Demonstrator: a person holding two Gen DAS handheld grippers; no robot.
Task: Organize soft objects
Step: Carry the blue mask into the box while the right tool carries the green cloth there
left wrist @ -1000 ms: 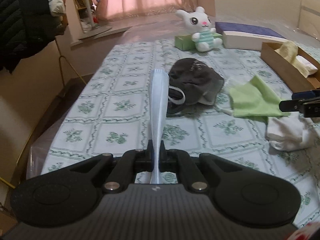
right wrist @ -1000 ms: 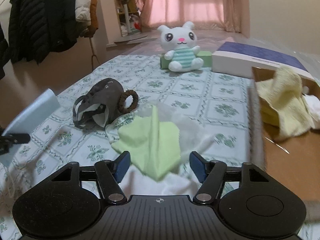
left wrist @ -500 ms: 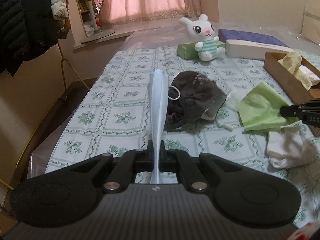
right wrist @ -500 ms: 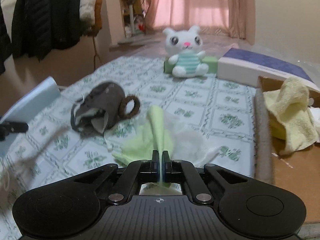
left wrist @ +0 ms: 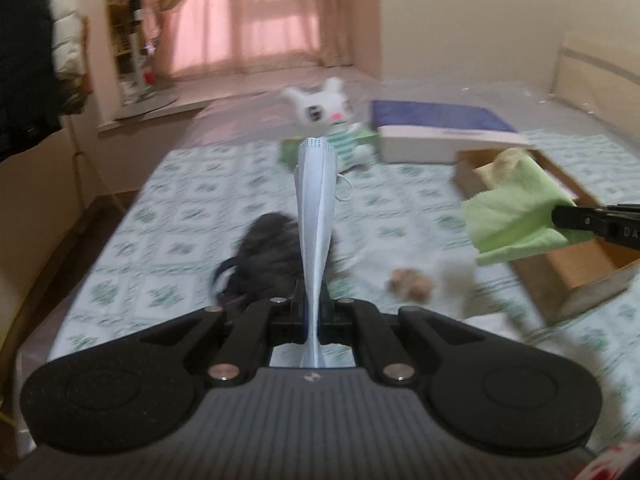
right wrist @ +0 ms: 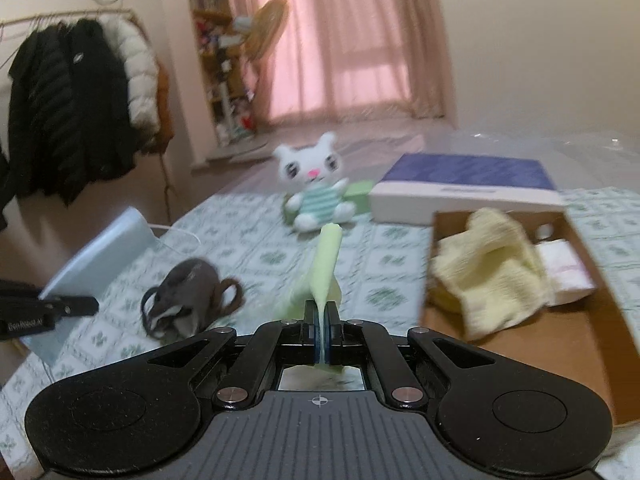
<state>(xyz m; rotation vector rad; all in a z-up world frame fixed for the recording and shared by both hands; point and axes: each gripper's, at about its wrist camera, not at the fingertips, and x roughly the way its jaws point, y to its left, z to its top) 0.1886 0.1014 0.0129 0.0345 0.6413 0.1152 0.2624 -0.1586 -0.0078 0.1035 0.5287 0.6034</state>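
Note:
My left gripper (left wrist: 312, 300) is shut on a light-blue face mask (left wrist: 316, 208), held edge-on above the patterned tablecloth. My right gripper (right wrist: 321, 312) is shut on a light-green cloth (right wrist: 326, 264), lifted off the table. In the left wrist view that green cloth (left wrist: 512, 216) hangs in front of the brown cardboard box (left wrist: 576, 276), pinched by the right gripper (left wrist: 560, 216). In the right wrist view the mask (right wrist: 100, 252) shows at the left. A dark grey cap (right wrist: 188, 292) lies on the table between the two grippers.
The cardboard box (right wrist: 540, 352) holds a yellow knit cloth (right wrist: 488, 264) and a white pack. A white plush bunny (right wrist: 316, 192), a green box and a blue-topped flat box (right wrist: 468, 184) stand at the far end. A brown hair tie (left wrist: 412, 284) lies on the cloth. Coats (right wrist: 68, 120) hang at left.
The right gripper shut on the green cloth and lifted it off the table toward the box. The left gripper rose with the mask. A brown hair tie now shows where the cloth lay.

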